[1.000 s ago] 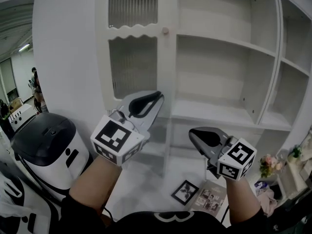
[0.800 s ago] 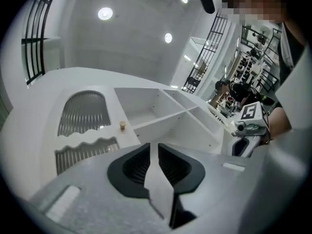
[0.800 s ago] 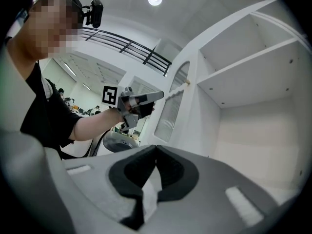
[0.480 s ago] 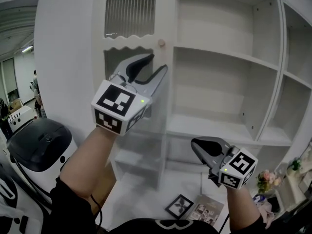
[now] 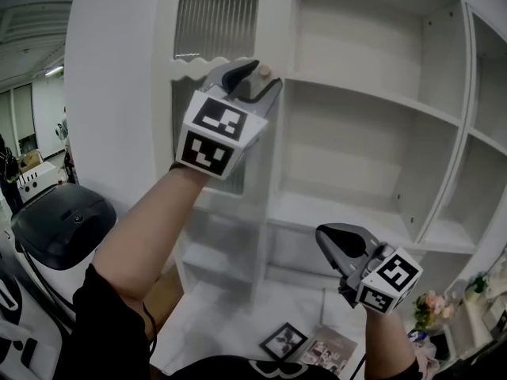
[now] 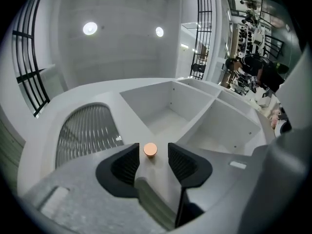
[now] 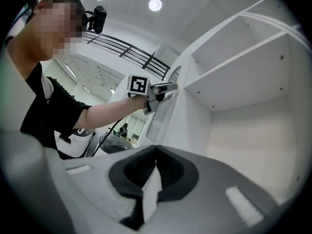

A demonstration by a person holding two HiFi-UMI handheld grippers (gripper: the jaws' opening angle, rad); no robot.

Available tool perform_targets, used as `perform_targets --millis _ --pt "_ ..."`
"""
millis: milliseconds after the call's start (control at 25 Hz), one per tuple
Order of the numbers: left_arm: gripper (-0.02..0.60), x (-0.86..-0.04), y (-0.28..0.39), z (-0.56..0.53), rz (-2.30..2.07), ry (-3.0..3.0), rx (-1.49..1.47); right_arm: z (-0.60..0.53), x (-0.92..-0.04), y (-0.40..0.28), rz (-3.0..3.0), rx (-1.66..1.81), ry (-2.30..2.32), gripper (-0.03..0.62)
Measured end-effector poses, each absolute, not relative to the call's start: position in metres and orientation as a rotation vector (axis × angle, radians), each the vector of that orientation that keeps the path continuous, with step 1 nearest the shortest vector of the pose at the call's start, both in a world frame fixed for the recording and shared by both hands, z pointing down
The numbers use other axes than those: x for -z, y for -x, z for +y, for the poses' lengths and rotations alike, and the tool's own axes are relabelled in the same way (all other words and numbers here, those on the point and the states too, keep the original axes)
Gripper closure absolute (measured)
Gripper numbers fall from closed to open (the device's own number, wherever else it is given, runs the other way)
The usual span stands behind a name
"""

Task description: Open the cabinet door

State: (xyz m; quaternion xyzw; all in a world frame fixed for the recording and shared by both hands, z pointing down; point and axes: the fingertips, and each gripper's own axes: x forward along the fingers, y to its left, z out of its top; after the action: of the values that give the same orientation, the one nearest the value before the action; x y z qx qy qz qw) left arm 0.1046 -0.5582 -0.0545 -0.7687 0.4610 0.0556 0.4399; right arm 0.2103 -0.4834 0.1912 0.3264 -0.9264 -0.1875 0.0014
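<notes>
White cabinet door (image 5: pixel 263 172), ribbed glass panels (image 5: pixel 215 18), round peach knob (image 5: pixel 265 70) at right edge.

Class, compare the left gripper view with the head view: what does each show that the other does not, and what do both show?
Left gripper view only: ceiling lights, and how the knob sits between the jaws of the left gripper, which have just been opening. Head view only: the right gripper, held low, and a framed picture on the floor. Both: the left gripper, the knob, the ribbed-glass door, the shelves.
</notes>
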Motion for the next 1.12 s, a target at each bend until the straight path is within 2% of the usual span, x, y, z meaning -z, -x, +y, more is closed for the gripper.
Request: perform_targets --millis 200,320,720,1120 --pt "0.417 0.060 -0.107 -0.565 1.154 1.883 -0.125 -0.483 -0.190 -0.213 -2.923 0.597 -1.021 0.592" --pt "0.451 0.062 -0.104 -0.568 1.171 1.874 -0.124 -0.482 -0.192 -0.213 -2.930 0.595 -1.013 0.592" --pt "0.500 0.063 -0.108 -0.569 1.150 1.900 -0.145 -0.483 -0.193 -0.212 -2.980 0.569 -0.982 0.592" --pt "0.495 0.063 -0.108 -0.569 1.153 1.856 -0.100 -0.485 -0.220 -0.211 -2.998 0.485 -0.952 0.592"
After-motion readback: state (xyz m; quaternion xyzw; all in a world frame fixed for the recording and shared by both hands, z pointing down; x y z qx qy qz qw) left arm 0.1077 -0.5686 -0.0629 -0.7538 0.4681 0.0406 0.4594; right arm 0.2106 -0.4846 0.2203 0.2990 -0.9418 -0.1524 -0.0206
